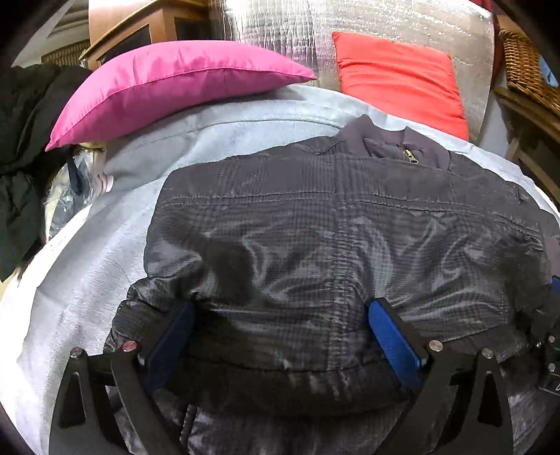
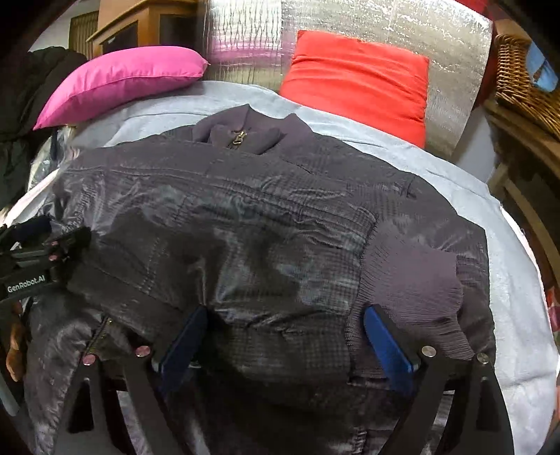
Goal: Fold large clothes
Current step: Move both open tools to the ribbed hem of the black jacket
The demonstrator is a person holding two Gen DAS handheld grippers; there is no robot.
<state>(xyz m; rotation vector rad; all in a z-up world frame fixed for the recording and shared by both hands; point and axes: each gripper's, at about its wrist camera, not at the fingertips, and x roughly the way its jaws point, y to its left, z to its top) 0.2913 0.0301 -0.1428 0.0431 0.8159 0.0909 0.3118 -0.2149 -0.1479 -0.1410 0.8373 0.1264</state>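
A dark grey checked jacket (image 1: 332, 224) lies flat on a pale blue sheet (image 1: 105, 252), collar and brass zip (image 1: 410, 156) at the far end. My left gripper (image 1: 280, 308) is open, its blue pads astride a thick fold of the jacket's lower part. My right gripper (image 2: 285, 313) is open too, its pads either side of the jacket (image 2: 245, 217) near a ribbed cuff (image 2: 413, 276). The left gripper's body shows at the left edge of the right wrist view (image 2: 38, 259). The right gripper's edge shows at the right of the left wrist view (image 1: 549, 336).
A pink cushion (image 1: 168, 87) and a red cushion (image 1: 402, 80) lie at the far end against a silver foil panel (image 1: 280, 31). Dark clothes (image 1: 24, 140) pile up at the left. A wicker basket (image 1: 525, 70) and wooden furniture stand at the right.
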